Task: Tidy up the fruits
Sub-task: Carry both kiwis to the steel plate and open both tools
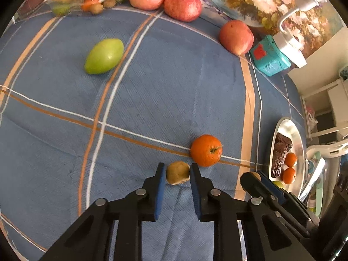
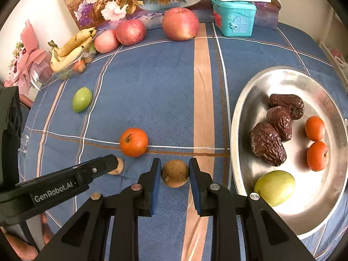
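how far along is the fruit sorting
Partly done. The tray already holds three dates, two small oranges and a green fruit. In hand: each gripper, left and right, is shut on a small brown fruit. Left on the cloth: an orange, a green fruit and the apples at the back.

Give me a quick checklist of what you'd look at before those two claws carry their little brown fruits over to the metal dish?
1. Left gripper shut on its small brown fruit: ok, both pads press its sides.
2. Right gripper shut on the round brown fruit: ok.
3. Room in the metal dish: ok, bare metal shows around the three dried dates, two small oranges and green fruit.
4. Orange beside the left gripper: not ok, it sits right against the finger and may get nudged.
5. Fruits lifted off the cloth: cannot tell.
6. The two grippers clear of each other: ok, apart but close.
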Demonstrator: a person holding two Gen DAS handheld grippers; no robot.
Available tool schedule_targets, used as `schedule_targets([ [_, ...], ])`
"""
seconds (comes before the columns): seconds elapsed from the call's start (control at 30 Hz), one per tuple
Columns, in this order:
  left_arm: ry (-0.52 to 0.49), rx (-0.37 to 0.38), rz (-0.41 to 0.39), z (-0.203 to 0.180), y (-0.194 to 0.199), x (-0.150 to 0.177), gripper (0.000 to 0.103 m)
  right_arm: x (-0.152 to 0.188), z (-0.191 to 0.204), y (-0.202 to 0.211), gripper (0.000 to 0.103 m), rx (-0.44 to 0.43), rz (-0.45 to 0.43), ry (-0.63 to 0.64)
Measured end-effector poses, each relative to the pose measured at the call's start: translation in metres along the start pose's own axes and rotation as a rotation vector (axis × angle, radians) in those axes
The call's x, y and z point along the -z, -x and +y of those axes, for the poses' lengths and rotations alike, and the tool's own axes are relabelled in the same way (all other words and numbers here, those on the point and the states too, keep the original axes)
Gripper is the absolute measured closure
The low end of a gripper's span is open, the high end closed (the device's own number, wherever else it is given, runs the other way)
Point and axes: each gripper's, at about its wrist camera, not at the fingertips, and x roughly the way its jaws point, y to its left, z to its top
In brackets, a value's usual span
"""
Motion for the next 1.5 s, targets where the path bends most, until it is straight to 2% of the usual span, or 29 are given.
schedule_targets([
  [0.33, -0.006, 0.039, -0.089, 0.007, 0.038, -0.002, 0.079, -0.005, -0.014, 0.023, 0.076, -0.017, -0.061, -0.048],
  [0.53, -0.045, 0.064, -0.105, -0.009, 0.043, -0.003, 0.079, -0.009, -0.047, 0.046, 0.076, 0.036, -0.125, -0.136],
  [0.73, -0.143, 0.133, -0.087, -0.046, 0.039, 0.004, 0.079, -0.008, -0.097, 0.065, 0.076, 0.156, -0.172, -0.261],
  [0.93, -0.272, 0.208, -0.054, -0.098, 0.027, 0.016, 0.079, -0.001, -0.128, 0.07, 0.076, 0.178, -0.18, -0.354],
  [1.07, -0.356, 0.218, -0.059, -0.123, 0.014, 0.023, 0.079, -0.001, -0.132, 0.067, 0.076, 0.179, -0.173, -0.36],
  [1.2, -0.363, 0.258, -0.032, -0.131, -0.001, 0.026, 0.079, 0.0, -0.132, 0.064, 0.076, 0.175, -0.164, -0.357],
  [1.5, -0.363, 0.269, -0.011, -0.136, -0.012, 0.028, 0.078, 0.001, -0.136, 0.057, 0.076, 0.163, -0.134, -0.37],
])
